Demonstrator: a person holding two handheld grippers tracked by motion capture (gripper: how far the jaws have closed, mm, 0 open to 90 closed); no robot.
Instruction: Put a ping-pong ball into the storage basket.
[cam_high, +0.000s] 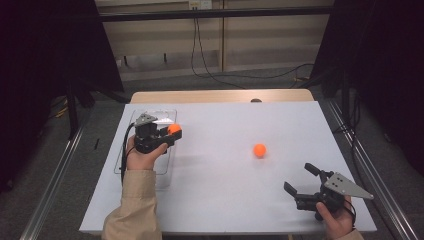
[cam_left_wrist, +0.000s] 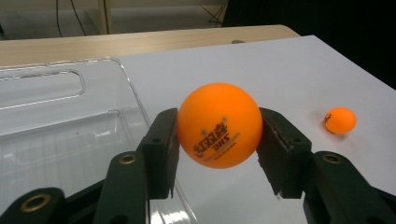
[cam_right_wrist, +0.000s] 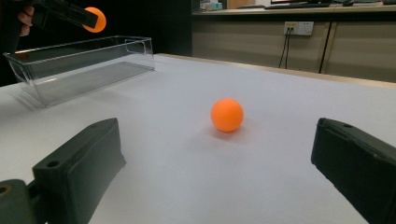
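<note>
High view: left gripper (cam_high: 171, 134) clamped on an orange ball (cam_high: 173, 129), held above the right edge of the clear plastic tray (cam_high: 165, 165) at table-left. Hand and beige sleeve cover much of the tray; whether the ball sits over the tray or just outside its wall, can't tell from here. Second orange ball (cam_high: 259, 149) lies loose on the white table (cam_high: 225, 190), well apart from both grippers. Right gripper (cam_high: 300, 180) near the front right corner, jaws spread wide, nothing between them.

Left gripper view: both pads pressed on the held ball (cam_left_wrist: 219, 125), one each side, DHS print facing the camera. Tray (cam_left_wrist: 70, 116) lies left of the jaws, its lower part cut off by the frame. Loose ball (cam_left_wrist: 340, 120) small at far right.

Right gripper view: jaws far apart, pads cut off at the bottom corners. Loose ball (cam_right_wrist: 227, 115) on the table ahead, between the jaw lines but not touching either. Tray (cam_right_wrist: 88, 65) at upper left, held ball (cam_right_wrist: 95, 19) above it; left gripper dark, cropped at the frame edge.
</note>
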